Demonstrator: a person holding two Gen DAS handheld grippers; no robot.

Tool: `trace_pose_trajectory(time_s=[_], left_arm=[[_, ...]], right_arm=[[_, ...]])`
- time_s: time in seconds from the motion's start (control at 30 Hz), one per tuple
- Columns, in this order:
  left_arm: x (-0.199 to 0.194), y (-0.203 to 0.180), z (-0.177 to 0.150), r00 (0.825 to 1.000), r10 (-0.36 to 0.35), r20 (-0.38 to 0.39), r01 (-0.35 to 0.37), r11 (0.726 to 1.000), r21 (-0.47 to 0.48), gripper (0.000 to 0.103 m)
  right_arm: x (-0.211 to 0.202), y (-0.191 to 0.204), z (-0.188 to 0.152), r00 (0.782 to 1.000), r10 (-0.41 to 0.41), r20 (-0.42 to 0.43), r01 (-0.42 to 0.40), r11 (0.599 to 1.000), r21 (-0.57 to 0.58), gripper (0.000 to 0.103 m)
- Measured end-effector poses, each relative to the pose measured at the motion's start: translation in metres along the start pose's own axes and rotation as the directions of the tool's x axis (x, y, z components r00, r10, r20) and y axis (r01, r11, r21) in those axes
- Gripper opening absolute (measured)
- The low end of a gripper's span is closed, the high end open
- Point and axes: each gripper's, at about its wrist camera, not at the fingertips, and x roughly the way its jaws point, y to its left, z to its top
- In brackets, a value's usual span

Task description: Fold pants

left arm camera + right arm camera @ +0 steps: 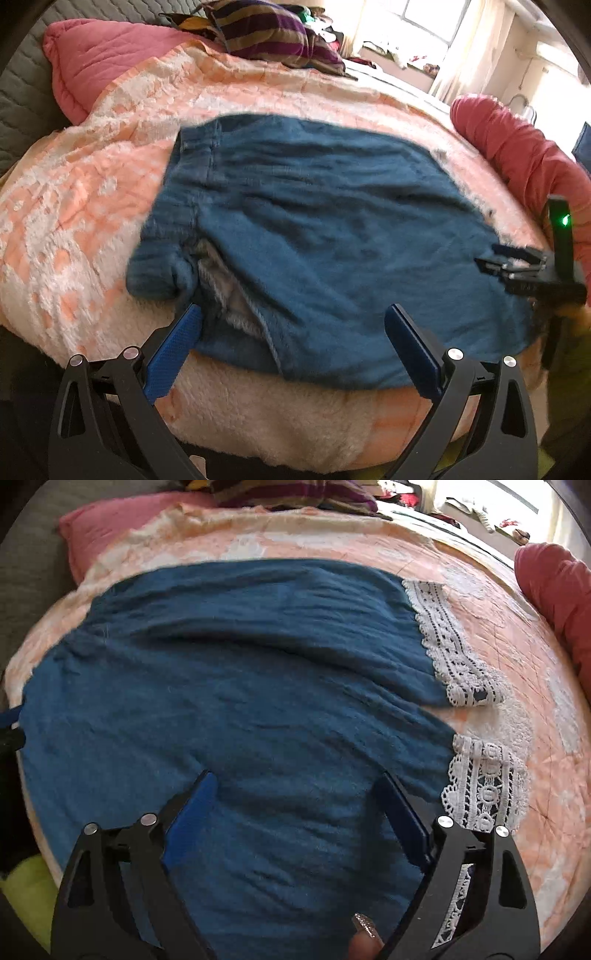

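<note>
Bedding fills both views: a peach-and-white fuzzy blanket [92,192] with a pink pillow [96,62] and a striped cushion [273,33] at its far side, beneath a bright window [428,18]. The blue pants [240,686] lie flat just ahead of and under both tools, their white lace cuffs [484,786] beside the right gripper's [295,790] right finger. That gripper tilts down over the cloth, jaws spread wide, gripping nothing. The left gripper [291,325] likewise gapes at the pants' near edge, empty.
</note>
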Motion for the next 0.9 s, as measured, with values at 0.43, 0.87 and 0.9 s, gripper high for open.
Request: trace_pose_trajectory(time_s=[0.43, 0.87, 0.9], left_arm=[[-0.020, 0.043, 0.101, 0.987, 0.071, 0.144, -0.063, 0.996, -0.059, 0.099], [0.021, 0.100, 0.149, 0.984, 0.153, 0.093, -0.142, 0.983, -0.119, 0.098], [0.027, 0.104, 0.151, 0.984, 0.158, 0.083, -0.148, 0.982, -0.117, 0.098]], right_arm=[[-0.031, 0.061, 0.090, 0.976, 0.110, 0.188, -0.083, 0.986, -0.147, 0.088], [0.038, 0.116, 0.168, 0.978, 0.170, 0.122, -0.136, 0.960, -0.245, 0.089], [0.046, 0.118, 0.171, 0.980, 0.164, 0.113, -0.132, 0.959, -0.253, 0.089]])
